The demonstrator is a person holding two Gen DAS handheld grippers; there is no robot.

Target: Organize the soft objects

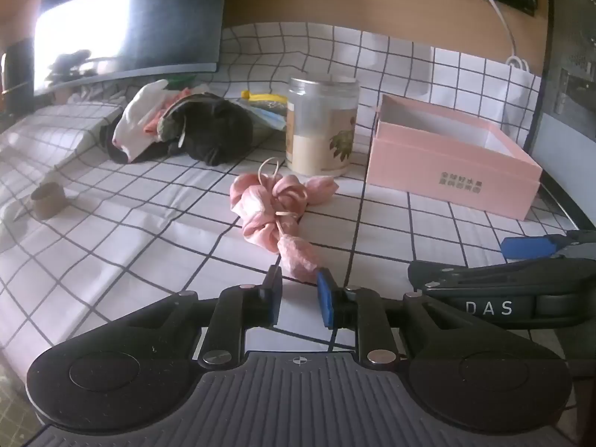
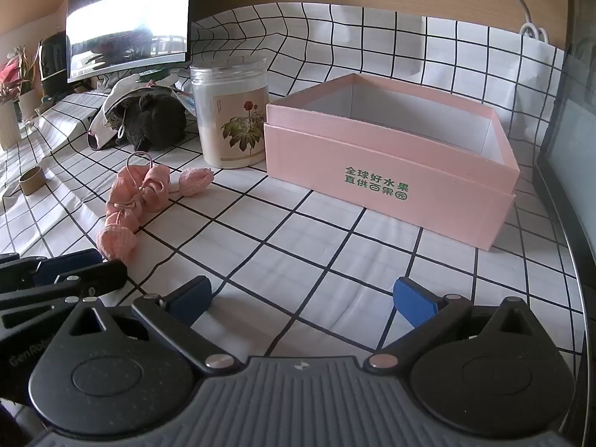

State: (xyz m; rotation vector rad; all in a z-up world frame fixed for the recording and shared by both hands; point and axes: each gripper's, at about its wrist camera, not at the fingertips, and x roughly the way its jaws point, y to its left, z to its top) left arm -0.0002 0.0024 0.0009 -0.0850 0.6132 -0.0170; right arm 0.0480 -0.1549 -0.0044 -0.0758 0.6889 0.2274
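A pink fabric bundle (image 1: 273, 201) tied with thin cord lies on the checked tablecloth, in front of a jar. Its near end (image 1: 300, 259) sits between the tips of my left gripper (image 1: 298, 279), whose jaws stand narrow and pinch that end. In the right wrist view the same pink fabric bundle (image 2: 139, 193) reaches down to the left gripper (image 2: 87, 266) at the left edge. My right gripper (image 2: 301, 296) hovers wide open over bare cloth with nothing between its fingers. An open pink box (image 2: 391, 182), white inside and holding nothing, stands beyond it to the right.
A clear jar with a flower label (image 2: 232, 119) stands left of the pink box. Behind it lies a dark soft heap with white cloth (image 1: 208, 130). A cardboard ring (image 1: 46, 201) sits at the left. A monitor (image 1: 126, 22) and a white cable (image 1: 499, 11) line the back wall.
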